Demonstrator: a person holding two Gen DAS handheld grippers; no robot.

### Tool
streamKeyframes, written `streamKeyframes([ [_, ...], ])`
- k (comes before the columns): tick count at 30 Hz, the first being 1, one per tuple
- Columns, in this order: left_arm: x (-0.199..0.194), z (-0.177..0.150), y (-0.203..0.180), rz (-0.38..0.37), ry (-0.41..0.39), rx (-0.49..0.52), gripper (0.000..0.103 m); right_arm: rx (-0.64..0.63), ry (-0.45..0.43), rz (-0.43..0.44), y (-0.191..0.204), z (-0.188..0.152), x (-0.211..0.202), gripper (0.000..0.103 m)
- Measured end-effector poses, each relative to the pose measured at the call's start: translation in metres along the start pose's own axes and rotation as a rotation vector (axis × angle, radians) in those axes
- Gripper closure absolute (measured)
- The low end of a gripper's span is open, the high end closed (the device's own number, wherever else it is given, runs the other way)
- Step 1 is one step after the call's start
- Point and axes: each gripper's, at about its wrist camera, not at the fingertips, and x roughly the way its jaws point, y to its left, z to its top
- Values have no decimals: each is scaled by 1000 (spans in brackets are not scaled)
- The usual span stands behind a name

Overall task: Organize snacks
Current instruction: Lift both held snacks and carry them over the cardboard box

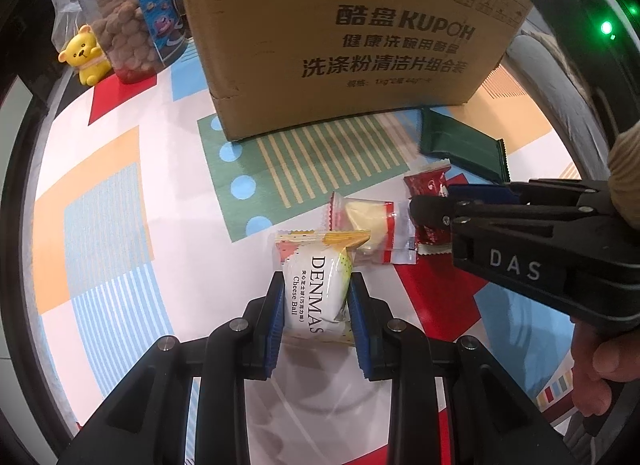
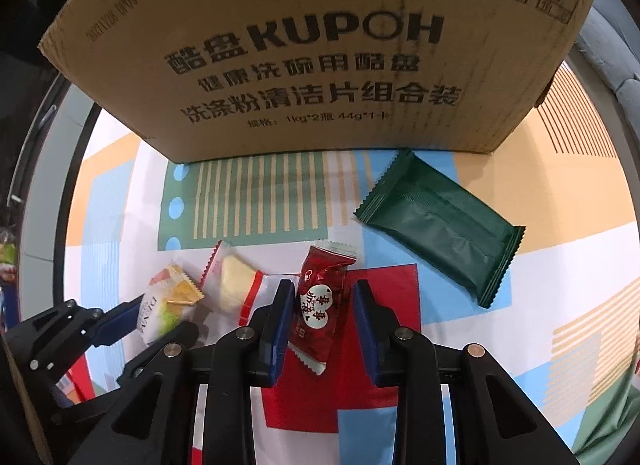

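Gripping the cheese ball packet point(image 1: 316, 297), left tool point(image 1: 316, 305); right tool point(image 2: 322, 325) released around red packet point(image 2: 318, 305).

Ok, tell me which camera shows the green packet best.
The right wrist view: the green packet lies whole and unobstructed in front of the box. The left wrist view catches it only small and blurred near the frame's right, its near end partly hidden behind the right hand-held gripper.

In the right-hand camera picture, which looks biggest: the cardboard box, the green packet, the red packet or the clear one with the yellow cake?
1. Cardboard box
2. Green packet
3. Red packet and clear cake packet: look alike; the red one is nearer, so unranked.
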Motion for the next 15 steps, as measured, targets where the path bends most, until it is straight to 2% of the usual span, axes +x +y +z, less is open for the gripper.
streamKeyframes([
  [2, -1, -1, 1, -1, -4, -2, 73, -12, -7, -12, 2, -1, -1, 73],
  [4, 0, -2, 0, -2, -4, -4, 73, -18, -11, -14, 4, -1, -1, 80],
  [9, -3, -6, -2, 0, -7, -12, 73, -16, -16, -9, -4, -10, 1, 81],
  [15, -16, -6, -5, 9, -24, -27, 73, -34, -43, -15, -11, -13, -18, 81],
])
